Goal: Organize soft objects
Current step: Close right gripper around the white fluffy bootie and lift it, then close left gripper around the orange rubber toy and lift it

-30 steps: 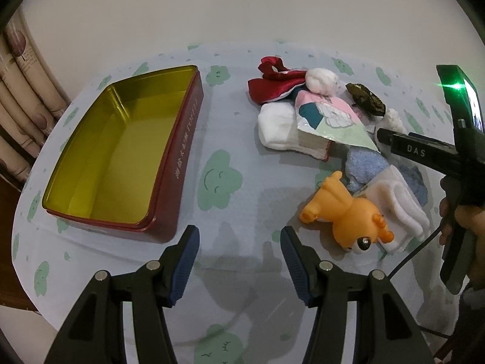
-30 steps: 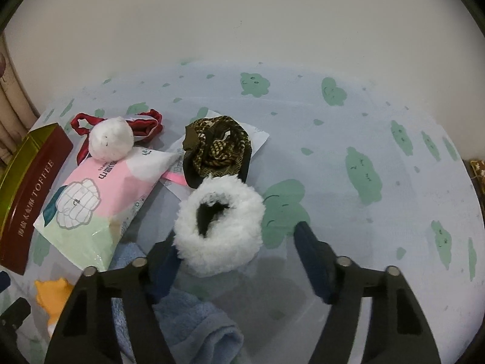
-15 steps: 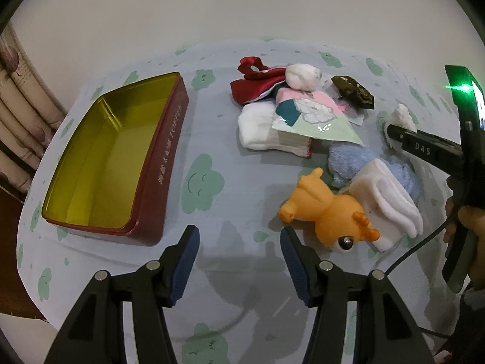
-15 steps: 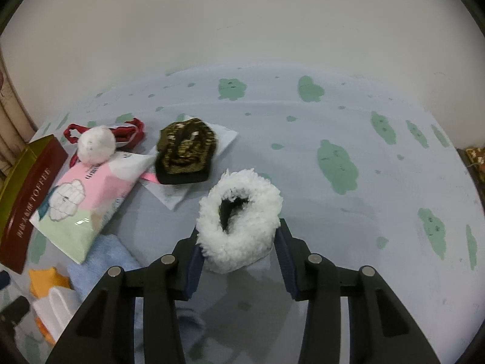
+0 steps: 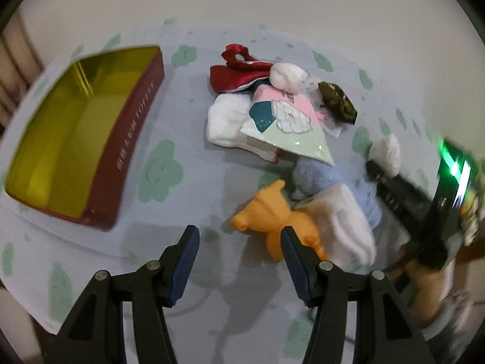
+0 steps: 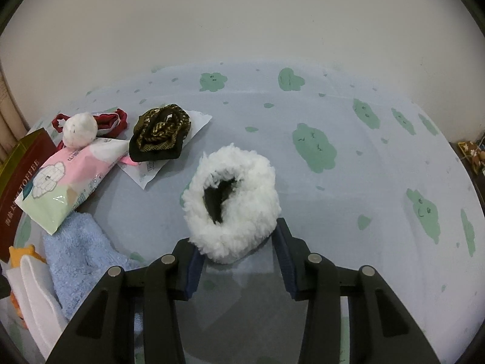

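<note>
My right gripper (image 6: 238,250) is shut on a fluffy white ring (image 6: 232,201) and holds it above the table; the ring also shows in the left wrist view (image 5: 386,153). My left gripper (image 5: 239,247) is open and empty, just short of an orange plush toy (image 5: 272,220). A red tin with a gold inside (image 5: 75,157) stands open at the left. The pile holds a red scrunchie (image 5: 239,71), a white pom-pom (image 6: 79,129), a tissue pack (image 6: 69,179), white socks (image 5: 230,124), a blue towel (image 6: 81,248) and a dark patterned scrunchie (image 6: 160,133).
The round table wears a pale cloth with green cloud prints (image 6: 315,148). A white folded cloth (image 5: 345,227) lies by the orange toy. A wall stands close behind. A curtain hangs at the far left (image 5: 12,69).
The right gripper closed on the fluffy white ring and lifted it. The left gripper drifted right, toward the orange toy; its jaws stayed open.
</note>
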`<state>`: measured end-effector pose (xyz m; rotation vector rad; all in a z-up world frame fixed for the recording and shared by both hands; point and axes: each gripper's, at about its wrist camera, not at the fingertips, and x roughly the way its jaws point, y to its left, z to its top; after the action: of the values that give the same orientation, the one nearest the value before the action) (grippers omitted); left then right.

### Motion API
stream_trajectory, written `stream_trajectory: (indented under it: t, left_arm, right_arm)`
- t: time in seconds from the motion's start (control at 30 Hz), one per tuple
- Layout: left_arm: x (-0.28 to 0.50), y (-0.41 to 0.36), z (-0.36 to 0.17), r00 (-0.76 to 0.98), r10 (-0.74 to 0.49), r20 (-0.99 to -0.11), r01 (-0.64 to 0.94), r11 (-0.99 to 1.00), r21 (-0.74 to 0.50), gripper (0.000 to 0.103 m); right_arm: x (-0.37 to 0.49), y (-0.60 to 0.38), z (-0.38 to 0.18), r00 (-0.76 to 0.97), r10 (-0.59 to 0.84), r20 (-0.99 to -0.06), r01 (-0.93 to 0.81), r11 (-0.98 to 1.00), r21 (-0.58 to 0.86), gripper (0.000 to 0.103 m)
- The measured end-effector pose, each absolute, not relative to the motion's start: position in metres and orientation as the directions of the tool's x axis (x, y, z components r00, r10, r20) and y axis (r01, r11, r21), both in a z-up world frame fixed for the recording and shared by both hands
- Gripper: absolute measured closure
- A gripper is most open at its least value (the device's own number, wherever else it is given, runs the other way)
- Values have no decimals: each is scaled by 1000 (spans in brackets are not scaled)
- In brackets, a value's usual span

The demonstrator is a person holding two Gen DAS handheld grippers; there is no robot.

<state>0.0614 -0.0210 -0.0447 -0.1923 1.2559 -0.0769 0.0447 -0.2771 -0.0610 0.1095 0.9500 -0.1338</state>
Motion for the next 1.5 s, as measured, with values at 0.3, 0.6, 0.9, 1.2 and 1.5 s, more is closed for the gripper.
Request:
stream_trajectory:
  t: [0.3,0.6,0.9,1.2,1.5]
  left_arm:
    - [87,-6,-65,188,-341,-921,-302,872,-385,46]
    - [99,-19,-68,198,-298,-934,-384,853,-354,46]
    - [86,0,-62,234,-283,-930,-504,783,-365,46]
    - [90,-20,-64,242,-269,-932,-482,800,-356,46]
    - [91,-23,-84,194,-262,-945,-491,809,-325,51]
  right_arm:
    - [44,-278,-62,581,-55,-812,161,986,48,61]
    - [44,-279,-62,584,-45,-811,158,986,59,59]
    - [44,-279,-62,588,-39,-808,156,986,66,58]
    - [44,-279,-62,588,-37,-808,156,985,69,57]
    - [44,-278,-62,588,-39,-808,155,986,66,56]
